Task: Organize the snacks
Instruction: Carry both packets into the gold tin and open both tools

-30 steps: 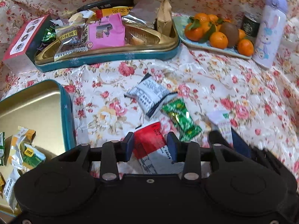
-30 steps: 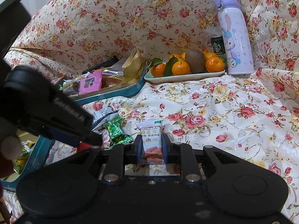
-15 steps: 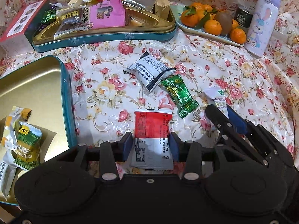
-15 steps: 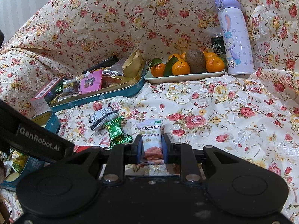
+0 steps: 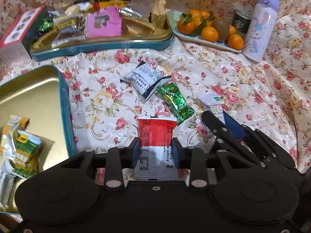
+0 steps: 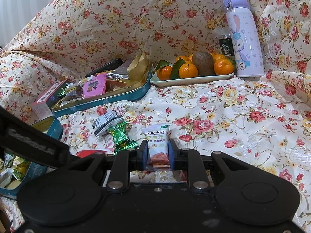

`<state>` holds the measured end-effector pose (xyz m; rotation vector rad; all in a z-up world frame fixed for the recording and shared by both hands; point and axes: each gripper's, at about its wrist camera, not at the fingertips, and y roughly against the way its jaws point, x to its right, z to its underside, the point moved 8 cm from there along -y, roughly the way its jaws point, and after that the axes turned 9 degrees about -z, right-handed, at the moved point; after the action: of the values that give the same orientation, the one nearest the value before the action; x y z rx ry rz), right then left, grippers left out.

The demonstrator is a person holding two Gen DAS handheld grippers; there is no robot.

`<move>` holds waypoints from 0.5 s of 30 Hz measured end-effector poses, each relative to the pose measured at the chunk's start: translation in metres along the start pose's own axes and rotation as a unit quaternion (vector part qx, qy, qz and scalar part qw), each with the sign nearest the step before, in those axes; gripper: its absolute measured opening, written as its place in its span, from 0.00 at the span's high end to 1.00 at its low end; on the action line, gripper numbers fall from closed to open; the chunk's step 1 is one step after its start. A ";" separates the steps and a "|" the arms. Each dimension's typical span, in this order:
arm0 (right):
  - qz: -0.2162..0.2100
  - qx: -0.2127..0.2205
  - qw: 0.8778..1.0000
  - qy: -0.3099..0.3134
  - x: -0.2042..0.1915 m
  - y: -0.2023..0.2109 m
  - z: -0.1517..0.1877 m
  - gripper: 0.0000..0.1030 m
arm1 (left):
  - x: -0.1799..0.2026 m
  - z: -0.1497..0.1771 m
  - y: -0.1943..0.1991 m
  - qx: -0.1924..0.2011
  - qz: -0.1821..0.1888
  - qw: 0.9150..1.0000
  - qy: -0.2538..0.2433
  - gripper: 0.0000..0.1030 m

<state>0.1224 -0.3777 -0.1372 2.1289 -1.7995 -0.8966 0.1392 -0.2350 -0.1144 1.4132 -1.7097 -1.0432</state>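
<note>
Packet (image 5: 156,136) upright lengthwise, red end up

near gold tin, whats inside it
The tin holds a few green and yellow snack packets at its near end; the far end shows bare gold. The left gripper's body covers its nearest corner.

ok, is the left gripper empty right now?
No, the left gripper is closed on a red-and-white snack packet, gripped between both blue pads.
</note>
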 end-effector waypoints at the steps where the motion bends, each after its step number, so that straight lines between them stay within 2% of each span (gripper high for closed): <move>1: 0.000 0.000 1.000 0.000 0.000 0.000 0.000 0.78 | 0.000 0.000 0.004 0.006 0.001 1.000 -0.002 0.59; 8: 0.000 0.000 1.000 -0.001 -0.001 0.000 0.001 0.78 | -0.005 0.006 0.032 0.024 0.021 0.999 -0.006 0.59; 15: 0.000 0.000 1.000 -0.002 0.000 -0.001 0.001 0.78 | -0.027 0.027 0.048 0.024 0.023 0.999 -0.007 0.59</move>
<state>0.1223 -0.3769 -0.1380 2.1284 -1.8016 -0.9005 0.0988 -0.1996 -0.0837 1.3915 -1.7811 -0.9955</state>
